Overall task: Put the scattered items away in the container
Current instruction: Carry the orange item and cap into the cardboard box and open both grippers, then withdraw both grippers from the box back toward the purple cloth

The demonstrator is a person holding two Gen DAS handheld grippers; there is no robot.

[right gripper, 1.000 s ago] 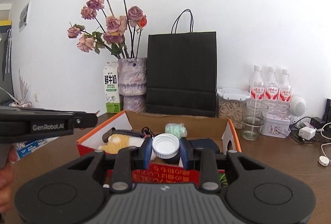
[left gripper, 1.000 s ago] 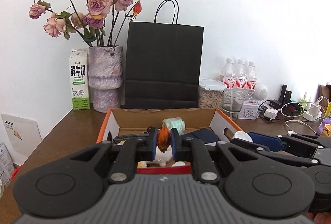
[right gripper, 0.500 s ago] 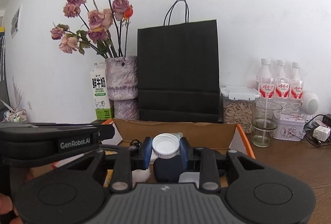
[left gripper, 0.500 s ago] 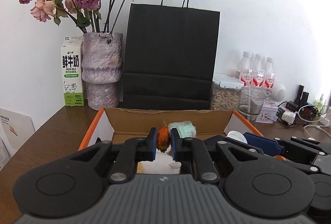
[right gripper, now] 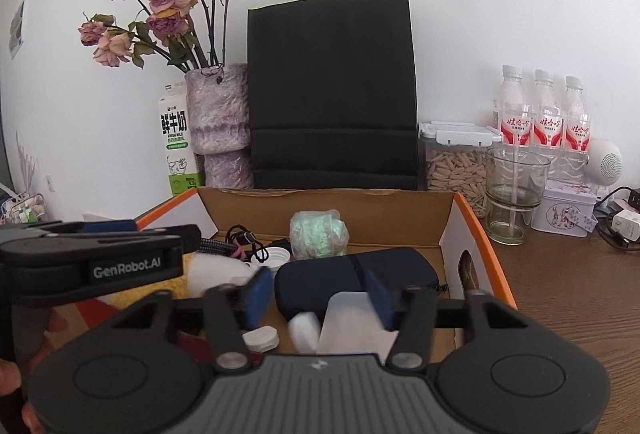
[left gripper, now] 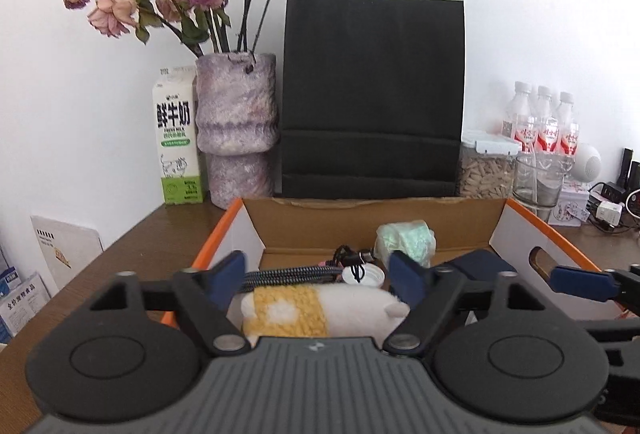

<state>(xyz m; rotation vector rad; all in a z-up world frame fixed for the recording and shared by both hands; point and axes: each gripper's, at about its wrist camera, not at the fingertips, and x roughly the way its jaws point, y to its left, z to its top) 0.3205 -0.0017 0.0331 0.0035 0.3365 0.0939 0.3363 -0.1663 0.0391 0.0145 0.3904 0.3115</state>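
The left claw (left gripper: 318, 276) stands wide open over the near end of the cardboard box (left gripper: 372, 218); its jaws have just been opening and nothing is pinched between them. Right below and between its blue fingers (left gripper: 406, 280) lies a white and yellow plush toy (left gripper: 320, 310) inside the box. Just past the fingertips are a braided cable (left gripper: 292, 274) and a small white cap (left gripper: 362, 274), and beyond those a pale green wrapped bundle (left gripper: 406, 240) near the far wall of the box.

The right claw (right gripper: 318, 294) is also spread open, its jaws having just been opening, and holds nothing. Under it in the box lie a white bottle cap (right gripper: 262, 338) near its left finger and a blurred white object (right gripper: 344, 322) between the fingers; what that object is I cannot tell. Just ahead sits a dark blue case (right gripper: 352, 274), touching the green bundle behind it.

Behind the box, on the wooden table (right gripper: 560, 294), stand a black paper bag (right gripper: 332, 89), a vase of dried roses (right gripper: 218, 121) and a milk carton (right gripper: 176, 145) to the left, and a jar of seeds (right gripper: 456, 169), a glass (right gripper: 516, 189) and three water bottles (right gripper: 546, 113) to the right.
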